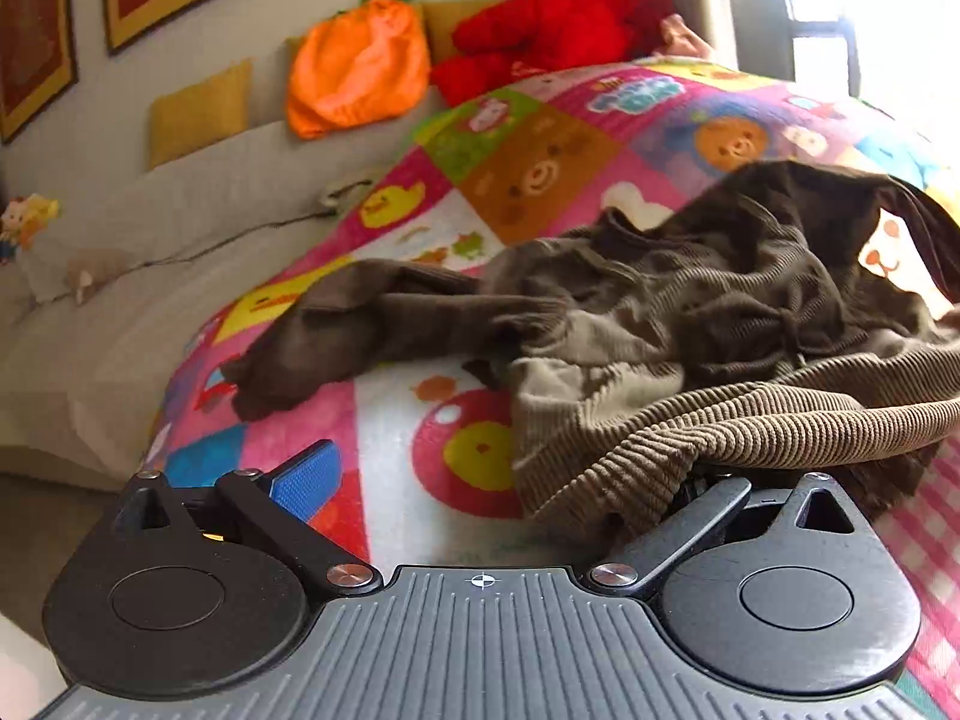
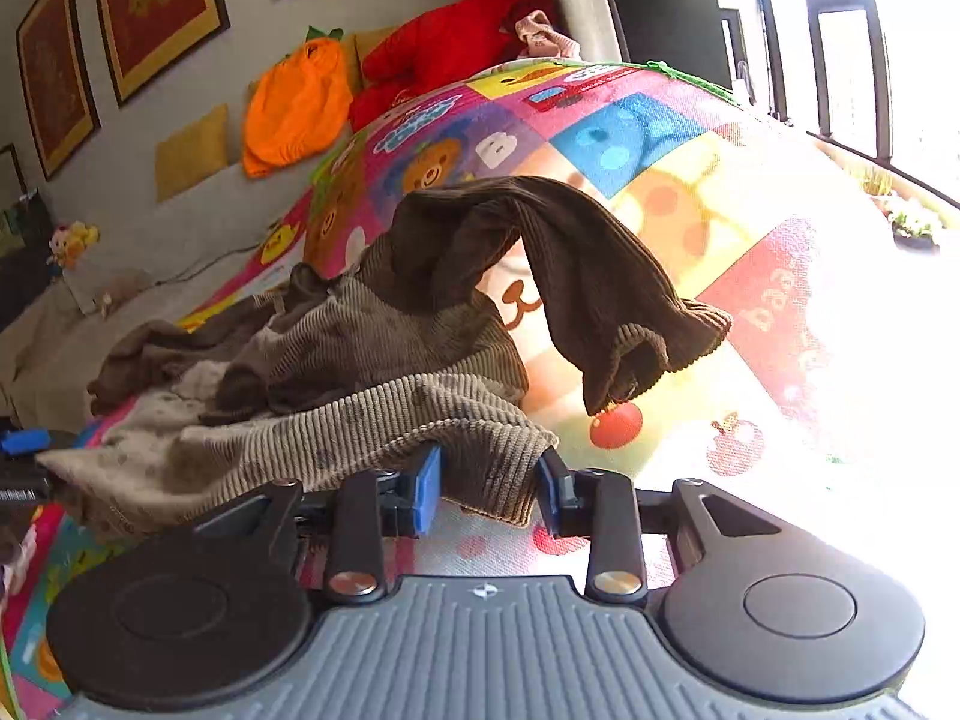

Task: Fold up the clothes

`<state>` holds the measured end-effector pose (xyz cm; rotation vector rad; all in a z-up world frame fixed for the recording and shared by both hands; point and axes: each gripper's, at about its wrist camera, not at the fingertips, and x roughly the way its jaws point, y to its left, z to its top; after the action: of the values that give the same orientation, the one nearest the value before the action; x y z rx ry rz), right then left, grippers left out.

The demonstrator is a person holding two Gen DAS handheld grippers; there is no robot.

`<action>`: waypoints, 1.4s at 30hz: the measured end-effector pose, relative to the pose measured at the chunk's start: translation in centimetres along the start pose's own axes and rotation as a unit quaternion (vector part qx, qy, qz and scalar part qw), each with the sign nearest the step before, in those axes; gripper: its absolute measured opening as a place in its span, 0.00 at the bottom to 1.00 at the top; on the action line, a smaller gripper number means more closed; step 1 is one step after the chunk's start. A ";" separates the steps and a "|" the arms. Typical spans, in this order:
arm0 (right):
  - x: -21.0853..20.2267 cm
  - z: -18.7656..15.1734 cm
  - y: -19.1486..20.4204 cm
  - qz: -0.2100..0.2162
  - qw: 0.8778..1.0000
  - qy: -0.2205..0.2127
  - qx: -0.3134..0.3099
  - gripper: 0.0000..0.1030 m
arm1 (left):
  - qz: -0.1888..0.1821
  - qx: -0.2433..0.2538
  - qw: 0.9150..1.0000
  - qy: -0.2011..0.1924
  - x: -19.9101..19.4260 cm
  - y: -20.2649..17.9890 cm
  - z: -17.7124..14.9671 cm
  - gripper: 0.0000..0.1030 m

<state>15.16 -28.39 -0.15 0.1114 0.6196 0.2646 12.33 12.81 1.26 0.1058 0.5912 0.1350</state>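
A brown ribbed sweater (image 1: pixel 690 312) lies crumpled on the colourful patchwork quilt (image 1: pixel 540 174). One sleeve (image 1: pixel 336 336) stretches out to the left. My left gripper (image 1: pixel 498 483) stands wide open at the sweater's near hem. Its left blue pad (image 1: pixel 306 480) is bare, and the ribbed hem lies over its right finger. In the right wrist view, a corner of the sweater's hem (image 2: pixel 480 450) hangs between the jaws of my right gripper (image 2: pixel 489 480). Those jaws stand partly apart, not pressing it. The other sleeve (image 2: pixel 540 252) arches up over the quilt (image 2: pixel 630 138), cuff (image 2: pixel 660 348) hanging.
An orange pumpkin cushion (image 1: pixel 360 72), a red plush toy (image 1: pixel 540 30) and yellow cushions (image 1: pixel 198 111) line the head of the bed. A cable (image 1: pixel 210 249) lies on the beige sheet to the left. Framed pictures (image 2: pixel 156 6) hang on the wall; a bright window (image 2: pixel 852 48) is at right.
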 end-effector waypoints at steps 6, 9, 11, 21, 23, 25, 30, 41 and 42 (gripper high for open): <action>-1.1 -2.8 4.5 -0.012 0.985 -0.001 -0.169 0.68 | 0.002 -0.023 0.999 0.022 0.1 0.9 -1.1 1.00; -0.1 -3.9 7.2 0.001 0.966 0.012 -0.259 0.72 | -0.025 -0.014 0.999 0.036 0.0 0.0 -2.2 1.00; 0.8 -4.9 9.2 -0.001 0.950 0.015 -0.312 0.72 | -0.041 -0.009 0.998 0.040 -0.2 -0.7 -2.7 1.00; 4.2 -1.4 11.7 -0.124 0.920 -0.099 -0.358 0.69 | 0.029 0.000 0.999 0.018 -0.3 0.7 -1.9 1.00; 2.9 1.2 9.4 -0.146 0.936 -0.127 -0.294 0.69 | 0.022 -0.010 0.999 0.024 -0.3 1.3 -2.1 1.00; 2.0 2.4 7.6 -0.157 0.942 -0.131 -0.266 0.72 | 0.016 0.007 0.999 0.034 -0.1 0.8 -2.8 1.00; 2.5 -1.0 6.1 -0.148 0.940 -0.061 -0.302 0.73 | -0.001 0.043 0.997 0.063 0.5 -0.6 -4.9 1.00; -2.4 0.4 5.5 -0.175 0.929 -0.165 -0.282 0.37 | 0.081 0.137 0.984 -0.077 -7.3 -0.1 -0.6 1.00; -4.2 1.0 5.6 -0.177 0.924 -0.188 -0.281 0.37 | 0.091 0.140 0.981 -0.096 -8.6 0.0 -0.1 1.00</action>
<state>11.27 -24.20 4.07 -0.4936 0.1561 0.0575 5.19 11.44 5.95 0.4422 0.4050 0.2150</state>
